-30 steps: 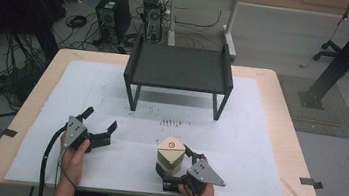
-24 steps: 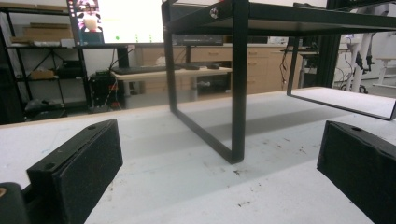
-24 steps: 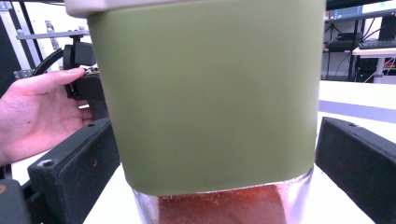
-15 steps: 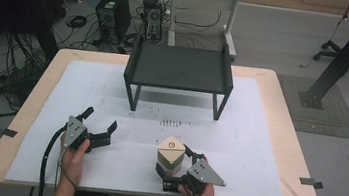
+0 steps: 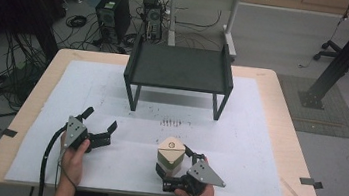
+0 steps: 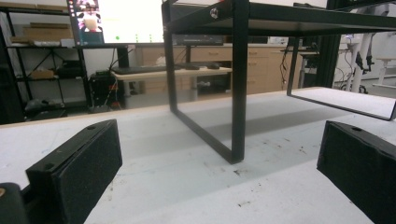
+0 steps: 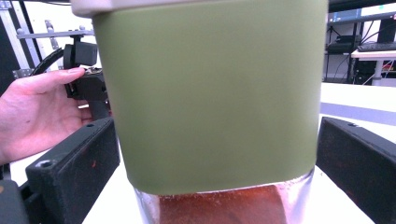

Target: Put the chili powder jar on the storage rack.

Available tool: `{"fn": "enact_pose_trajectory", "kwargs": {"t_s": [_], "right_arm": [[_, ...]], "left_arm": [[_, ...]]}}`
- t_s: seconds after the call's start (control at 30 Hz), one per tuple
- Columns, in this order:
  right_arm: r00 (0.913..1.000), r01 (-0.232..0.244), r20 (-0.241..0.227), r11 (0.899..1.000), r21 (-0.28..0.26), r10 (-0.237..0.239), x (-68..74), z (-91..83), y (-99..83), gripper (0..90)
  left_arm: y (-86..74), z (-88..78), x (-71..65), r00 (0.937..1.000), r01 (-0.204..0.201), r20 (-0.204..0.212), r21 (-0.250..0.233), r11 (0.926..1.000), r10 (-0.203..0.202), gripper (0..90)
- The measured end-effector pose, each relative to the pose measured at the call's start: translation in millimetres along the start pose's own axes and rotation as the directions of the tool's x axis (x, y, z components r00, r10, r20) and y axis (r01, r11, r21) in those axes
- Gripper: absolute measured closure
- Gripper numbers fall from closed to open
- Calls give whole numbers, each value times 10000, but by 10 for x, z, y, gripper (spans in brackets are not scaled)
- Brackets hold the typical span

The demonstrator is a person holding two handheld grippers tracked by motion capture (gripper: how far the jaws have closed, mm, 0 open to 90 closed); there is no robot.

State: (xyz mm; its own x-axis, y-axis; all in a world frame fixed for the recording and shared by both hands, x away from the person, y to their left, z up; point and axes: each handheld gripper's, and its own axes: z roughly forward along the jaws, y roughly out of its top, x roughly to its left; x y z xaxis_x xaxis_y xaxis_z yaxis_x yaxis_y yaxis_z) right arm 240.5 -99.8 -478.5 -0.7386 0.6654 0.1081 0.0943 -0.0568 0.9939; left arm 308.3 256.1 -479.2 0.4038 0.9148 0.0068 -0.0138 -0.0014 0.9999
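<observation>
A jar with an olive-green sleeve (image 7: 210, 93), a beige lid (image 5: 171, 149) and brown contents behind clear glass at its base stands on the white mat near the front edge. My right gripper (image 5: 174, 162) is open, with one jaw on each side of the jar, close to its walls. My left gripper (image 5: 101, 119) is open over bare mat at the front left, pointing toward the black stand (image 5: 181, 68), and its jaws (image 6: 219, 163) hold nothing. In the right gripper view the person's left hand (image 7: 32, 112) is beyond the jar.
The black metal stand's legs (image 6: 238, 93) rest on the mat's far half, with open space beneath its shelf. Small dark marks (image 5: 174, 123) dot the mat in front of it. The wooden table edge (image 5: 301, 159) borders the mat.
</observation>
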Motion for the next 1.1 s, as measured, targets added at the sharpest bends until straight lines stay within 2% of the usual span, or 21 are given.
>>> {"fn": "enact_pose_trajectory", "kwargs": {"t_s": [1.1], "right_arm": [[10000, 19, 15, 10000, 8, -19, 2, 0, -1, 5]], "left_arm": [[0, -1, 1, 10000, -16, 6, 8, 10000, 16, 2]]}}
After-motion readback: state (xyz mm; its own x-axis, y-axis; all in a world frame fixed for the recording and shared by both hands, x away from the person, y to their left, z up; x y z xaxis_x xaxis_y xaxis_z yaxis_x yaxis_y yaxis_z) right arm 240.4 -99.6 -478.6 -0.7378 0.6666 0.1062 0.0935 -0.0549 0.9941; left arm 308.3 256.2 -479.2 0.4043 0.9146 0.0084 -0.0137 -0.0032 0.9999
